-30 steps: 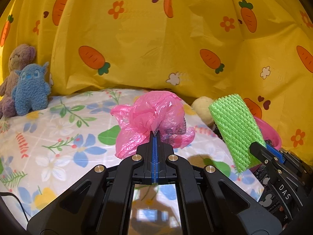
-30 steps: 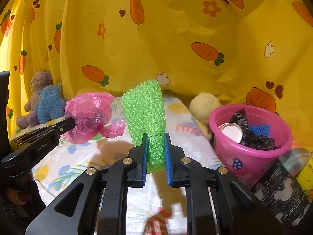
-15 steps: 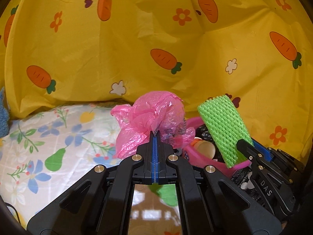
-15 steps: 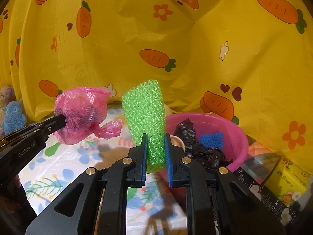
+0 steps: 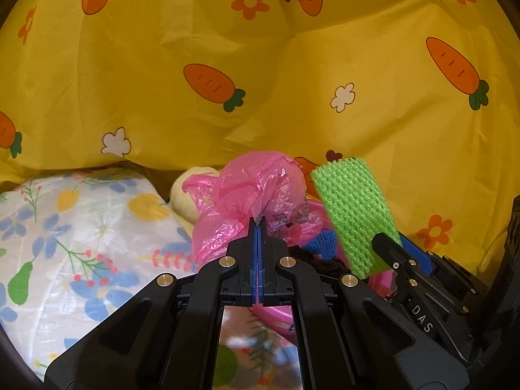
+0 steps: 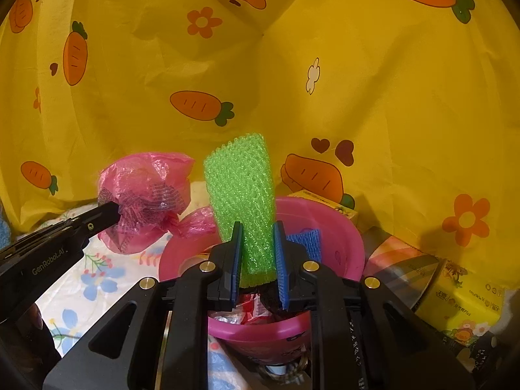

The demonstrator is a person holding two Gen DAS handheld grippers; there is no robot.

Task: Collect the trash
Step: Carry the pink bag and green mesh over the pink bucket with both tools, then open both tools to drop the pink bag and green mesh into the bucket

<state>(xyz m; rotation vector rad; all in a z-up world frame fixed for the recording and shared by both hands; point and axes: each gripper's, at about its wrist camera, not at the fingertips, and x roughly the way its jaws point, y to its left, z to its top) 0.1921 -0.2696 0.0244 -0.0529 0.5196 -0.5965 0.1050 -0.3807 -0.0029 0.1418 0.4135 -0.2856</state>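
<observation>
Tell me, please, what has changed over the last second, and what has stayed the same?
Both grippers swung right, from above the bed to the pink basin; the green foam net now hangs over it. Unchanged: left gripper clamps the pink plastic bag, right gripper holds the net.

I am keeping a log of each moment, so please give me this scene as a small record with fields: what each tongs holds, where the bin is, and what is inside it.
left tongs: shut on pink plastic bag
right tongs: shut on green foam net, held upright
bin: pink bucket, directly under the right tongs
bucket contents: blue foam net, dark wrapper, other scraps hard to identify
position of bag: beside the bucket's left rim, above the floral sheet
</observation>
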